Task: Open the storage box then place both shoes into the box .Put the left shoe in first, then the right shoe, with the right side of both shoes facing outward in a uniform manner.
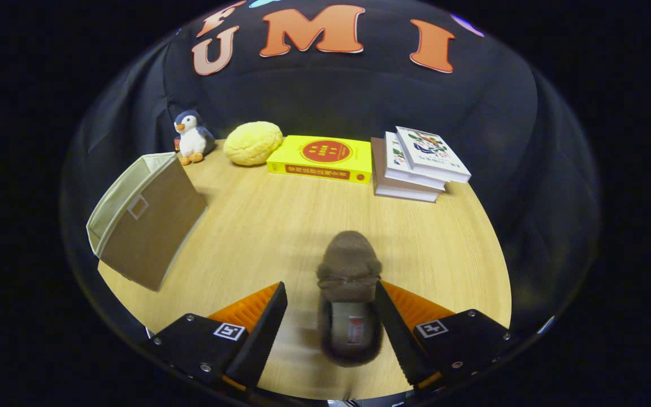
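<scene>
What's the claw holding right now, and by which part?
Nothing held. The claw is open, and the brown slipper lies on the table between its fingers, heel end nearest.

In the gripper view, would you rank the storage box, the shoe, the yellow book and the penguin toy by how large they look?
1. storage box
2. shoe, between the open gripper fingers; its nearness inflates it
3. yellow book, looks close to the shoe, so unsure
4. penguin toy

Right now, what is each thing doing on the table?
Tongs: open, one on each side of the shoe, not squeezing it.
Shoe: flat on the table, toe pointing away, a bit blurry.
Storage box: open, tipped on its side.
Penguin toy: standing up.
Yellow plush: resting beside the penguin.
Yellow book: lying flat, closed.
White books: stacked, closed.
</scene>
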{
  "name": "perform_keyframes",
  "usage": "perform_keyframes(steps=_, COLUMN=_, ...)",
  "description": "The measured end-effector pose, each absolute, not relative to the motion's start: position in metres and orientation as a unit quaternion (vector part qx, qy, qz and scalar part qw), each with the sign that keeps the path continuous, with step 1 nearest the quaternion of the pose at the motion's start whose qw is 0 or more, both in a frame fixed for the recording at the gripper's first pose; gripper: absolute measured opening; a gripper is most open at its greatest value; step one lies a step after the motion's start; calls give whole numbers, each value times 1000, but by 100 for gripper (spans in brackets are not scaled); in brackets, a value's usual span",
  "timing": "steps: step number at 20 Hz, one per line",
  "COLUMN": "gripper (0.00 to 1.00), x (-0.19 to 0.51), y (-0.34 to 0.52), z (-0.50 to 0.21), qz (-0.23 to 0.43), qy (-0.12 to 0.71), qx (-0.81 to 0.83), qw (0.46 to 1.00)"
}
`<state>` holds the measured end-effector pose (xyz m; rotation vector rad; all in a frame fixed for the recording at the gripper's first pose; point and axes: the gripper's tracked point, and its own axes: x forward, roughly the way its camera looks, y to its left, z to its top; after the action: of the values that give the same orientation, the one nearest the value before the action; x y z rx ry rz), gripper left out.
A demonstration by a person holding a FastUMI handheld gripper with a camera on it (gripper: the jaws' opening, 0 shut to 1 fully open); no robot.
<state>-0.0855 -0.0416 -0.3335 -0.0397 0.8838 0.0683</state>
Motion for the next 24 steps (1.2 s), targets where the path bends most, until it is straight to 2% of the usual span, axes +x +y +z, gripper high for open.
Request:
perform_keyframes(steps=6, gripper=87, x=-87, y=-81, z=-382, qz=23, qy=457, qx=-6, qw=889)
perform_keyframes(steps=10, gripper=76, x=-72, y=-78, z=-401, qz=27, qy=459, qx=0, qw=888)
perform_keyframes(steps=16, gripper=46, x=-59, y=-69, z=-417, qz=0, qy=465, qx=46, qw=884)
perform_keyframes(steps=18, gripper=31, x=-59, y=-77, z=-416, qz=-29, qy=468, qx=57, qw=882)
perform_keyframes(steps=19, gripper=19, x=-60, y=-78, z=-415, qz=-43, qy=467, qx=71, qw=880)
perform_keyframes(steps=21, gripper=9, x=-65, y=-75, z=-412, qz=-71, qy=476, qx=101, qw=871)
perform_keyframes(steps=24, gripper=6, x=-65, y=-55, z=-386, qz=-90, qy=464, qx=146, qw=869)
